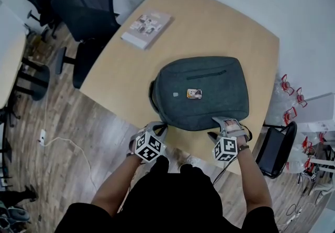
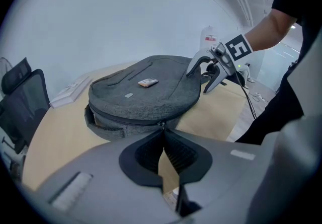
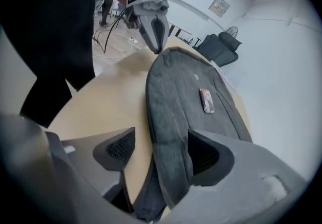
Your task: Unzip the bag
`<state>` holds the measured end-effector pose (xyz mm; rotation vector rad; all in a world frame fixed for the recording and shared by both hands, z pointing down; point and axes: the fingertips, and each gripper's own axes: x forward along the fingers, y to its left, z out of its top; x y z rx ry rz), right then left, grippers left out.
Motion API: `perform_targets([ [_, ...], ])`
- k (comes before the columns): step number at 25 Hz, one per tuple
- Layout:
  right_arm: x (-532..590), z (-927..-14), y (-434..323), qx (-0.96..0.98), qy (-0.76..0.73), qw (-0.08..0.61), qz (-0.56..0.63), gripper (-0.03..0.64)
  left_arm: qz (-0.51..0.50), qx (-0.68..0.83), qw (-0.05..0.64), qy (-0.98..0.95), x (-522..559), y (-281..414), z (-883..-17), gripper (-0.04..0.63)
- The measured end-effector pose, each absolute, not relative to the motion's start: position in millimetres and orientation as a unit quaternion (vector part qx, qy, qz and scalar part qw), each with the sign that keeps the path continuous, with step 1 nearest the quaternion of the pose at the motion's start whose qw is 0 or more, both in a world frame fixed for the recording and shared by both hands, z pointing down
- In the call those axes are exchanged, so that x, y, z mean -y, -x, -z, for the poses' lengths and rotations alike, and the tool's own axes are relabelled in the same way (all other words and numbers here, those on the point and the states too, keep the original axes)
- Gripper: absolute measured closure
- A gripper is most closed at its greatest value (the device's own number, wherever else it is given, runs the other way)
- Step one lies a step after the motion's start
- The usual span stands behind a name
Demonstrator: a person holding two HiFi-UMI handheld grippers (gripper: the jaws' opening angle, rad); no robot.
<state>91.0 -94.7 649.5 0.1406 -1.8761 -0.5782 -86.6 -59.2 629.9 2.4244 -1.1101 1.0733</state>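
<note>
Table (image 1: 246, 33), bag (image 1: 209, 96); zipper pull (image 2: 161, 126), seemingly pinched, left gripper view only.

Both forearms reach forward from the near side, grippers angled down; the left gripper (image 1: 158, 128) has its jaws pressed together, the right gripper (image 1: 228, 121) jaws stand wide apart

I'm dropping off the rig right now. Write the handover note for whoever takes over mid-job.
Left gripper: shut on the zipper pull at the bag's near edge.
Right gripper: open, jaws astride the bag's near-right edge, not clamping it.
Bag: lying flat on the table; a book lies beyond it, clear of the work.
Done: pull gripped.
Left: the zip looks closed where visible. Probably steady the bag with the right gripper, then draw the pull along the zip.
</note>
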Motion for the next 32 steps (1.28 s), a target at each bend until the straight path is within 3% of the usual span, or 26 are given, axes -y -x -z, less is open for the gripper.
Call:
perform_targets([
  [2,107,-650,-105,0.786,-0.07,0.56,0.251,0.309,-0.37,0.385,0.136,-0.835,59,87,-630,0.568],
  [3,111,-649,-107,0.789,-0.079,0.557,0.246,0.377,-0.368,0.387,0.139,-0.834,58,87,-630,0.568],
  [4,112,-648,-106,0.793,-0.089,0.554,0.237,0.4,-0.367,0.389,0.142,-0.833,58,87,-630,0.568],
  [9,117,-649,-101,0.804,-0.151,0.546,0.182,0.446,-0.366,0.393,0.15,-0.83,55,80,-630,0.568],
  [23,99,-644,-55,0.819,-0.241,0.519,0.024,0.463,-0.349,0.392,0.15,-0.838,53,40,-629,0.567],
  [32,94,-646,-45,0.824,-0.245,0.509,0.049,0.448,-0.338,0.391,0.156,-0.842,55,25,-631,0.566],
])
